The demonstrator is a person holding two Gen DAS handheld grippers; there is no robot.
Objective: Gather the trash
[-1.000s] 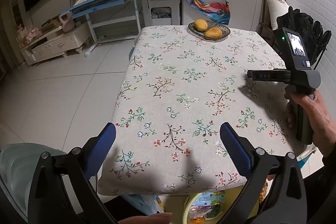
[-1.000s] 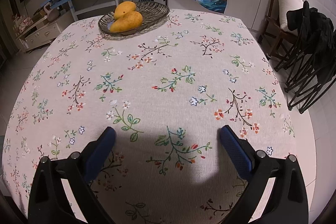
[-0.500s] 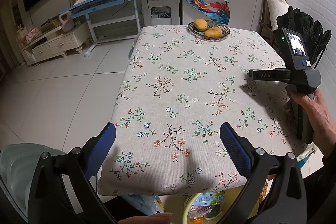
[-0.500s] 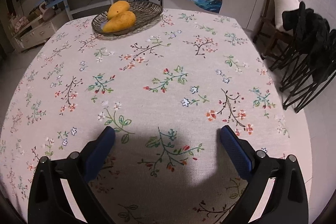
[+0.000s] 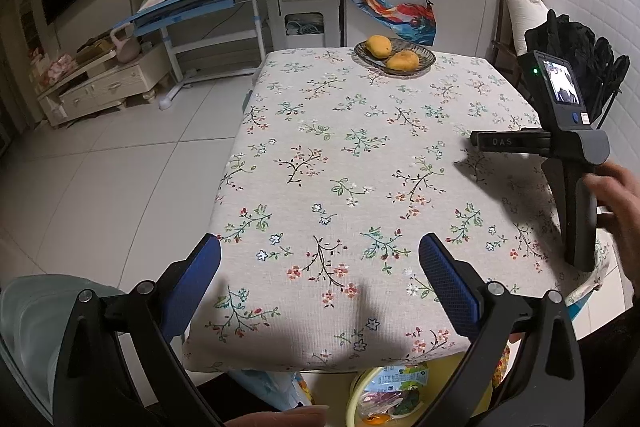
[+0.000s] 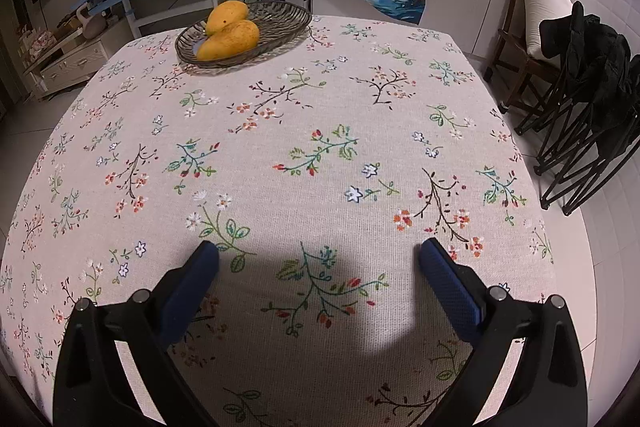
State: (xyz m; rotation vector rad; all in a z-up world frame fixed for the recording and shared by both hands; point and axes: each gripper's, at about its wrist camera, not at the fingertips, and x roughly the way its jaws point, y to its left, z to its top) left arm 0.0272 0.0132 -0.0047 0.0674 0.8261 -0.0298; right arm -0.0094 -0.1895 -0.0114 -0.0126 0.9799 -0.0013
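Right now my left gripper (image 5: 320,267) hangs over the near edge of the table (image 5: 360,155) with its blue pads spread wide and nothing between them. I judge it is held back here to look the whole surface over before committing to any reach. My right gripper (image 6: 320,267) is just as wide and just as empty, hovering low above the floral tablecloth (image 6: 320,155) further in; from the left view I can see its body (image 5: 560,143) out on the table's right side, a hand (image 5: 616,211) loosely on the handle.

Moving outward, the cloth is bare except for a wire basket (image 6: 288,19) at the far end holding two mangoes (image 6: 228,35), which I take to be fruit and not rubbish.

The trash sits below the table's near edge, directly under the left gripper: a yellow bin (image 5: 354,393) with crumpled snack wrappers (image 5: 392,383) in it, one pale blue and green printed packet on top, something orange lower down. It looks light and crinkly, but much of it is cut off by the frame. With no litter visible on the tabletop, I judge the collecting is close to done or its next target lies out of view.
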